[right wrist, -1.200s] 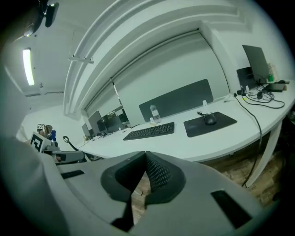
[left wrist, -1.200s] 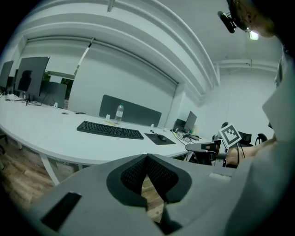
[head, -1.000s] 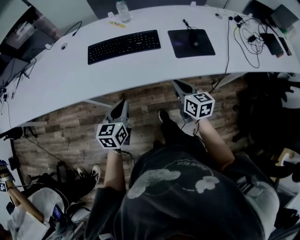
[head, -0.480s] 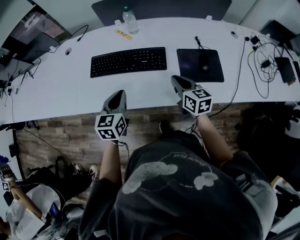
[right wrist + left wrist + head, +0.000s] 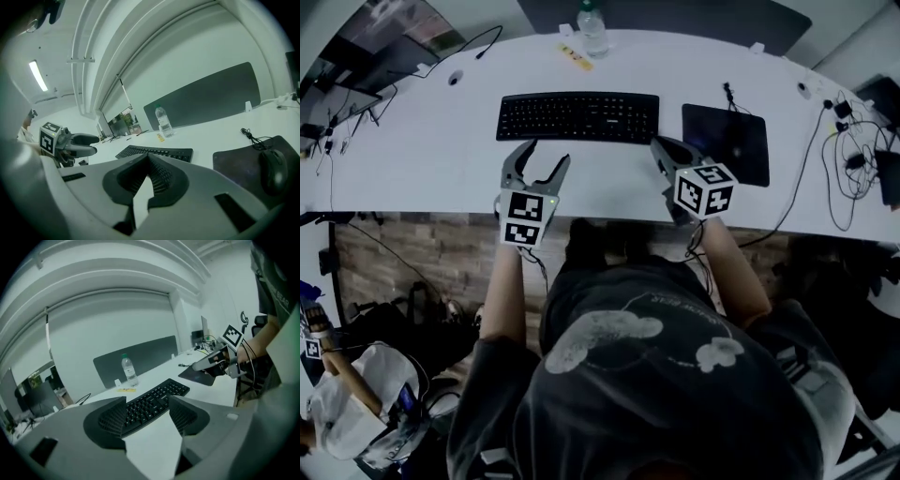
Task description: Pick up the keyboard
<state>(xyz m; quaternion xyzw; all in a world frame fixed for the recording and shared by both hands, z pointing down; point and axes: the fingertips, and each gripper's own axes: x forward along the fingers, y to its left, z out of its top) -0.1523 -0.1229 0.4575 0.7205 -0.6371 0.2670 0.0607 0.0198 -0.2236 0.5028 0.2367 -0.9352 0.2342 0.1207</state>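
Two claws, your left gripper (image 5: 546,155) and right gripper (image 5: 659,147), hover at the near edge of the flat black plastic keyboard (image 5: 577,117) on the curved white desk (image 5: 412,159), with wood-plank flooring (image 5: 412,258) beneath: the approach step. Left gripper view: jaws have just been opening, half apart, empty. Right gripper view: jaws together, empty; open them, then bracket the keyboard's ends.

Dark T-shirt (image 5: 675,394) with pale cloud print; grey left gripper (image 5: 546,153) and right gripper (image 5: 659,143) each carry a black-and-white marker cube (image 5: 526,218).
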